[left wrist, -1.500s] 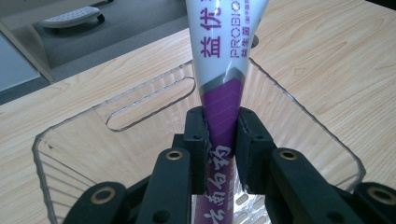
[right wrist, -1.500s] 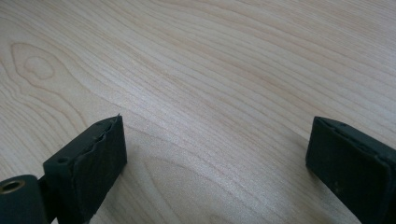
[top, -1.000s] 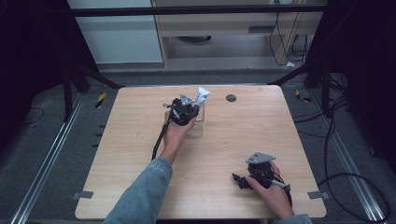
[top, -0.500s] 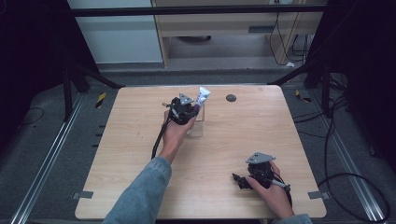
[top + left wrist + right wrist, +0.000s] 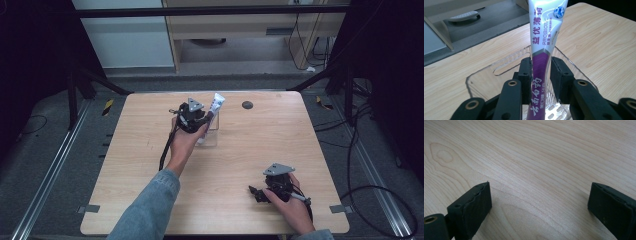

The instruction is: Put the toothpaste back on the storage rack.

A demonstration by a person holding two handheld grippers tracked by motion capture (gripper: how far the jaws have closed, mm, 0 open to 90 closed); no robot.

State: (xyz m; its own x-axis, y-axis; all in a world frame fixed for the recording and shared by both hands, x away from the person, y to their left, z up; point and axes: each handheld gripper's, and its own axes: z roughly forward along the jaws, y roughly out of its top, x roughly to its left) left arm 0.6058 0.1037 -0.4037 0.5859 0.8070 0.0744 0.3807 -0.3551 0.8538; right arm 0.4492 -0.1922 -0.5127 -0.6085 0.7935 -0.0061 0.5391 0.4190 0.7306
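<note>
A white and purple toothpaste tube stands upright and slightly tilted in a clear plastic container. My left gripper is shut on the tube's purple lower half, its jaws dipping inside the container's rim. From above, the tube sticks out past the left gripper over the container at the table's far middle. My right gripper rests low near the front right of the table, held in a hand. Its jaws stand wide open over bare wood, with nothing between them.
The light wooden table has a small dark round spot near its far edge. A cable trails from the left gripper along the forearm. Past the table's far edge is grey floor and a low shelf.
</note>
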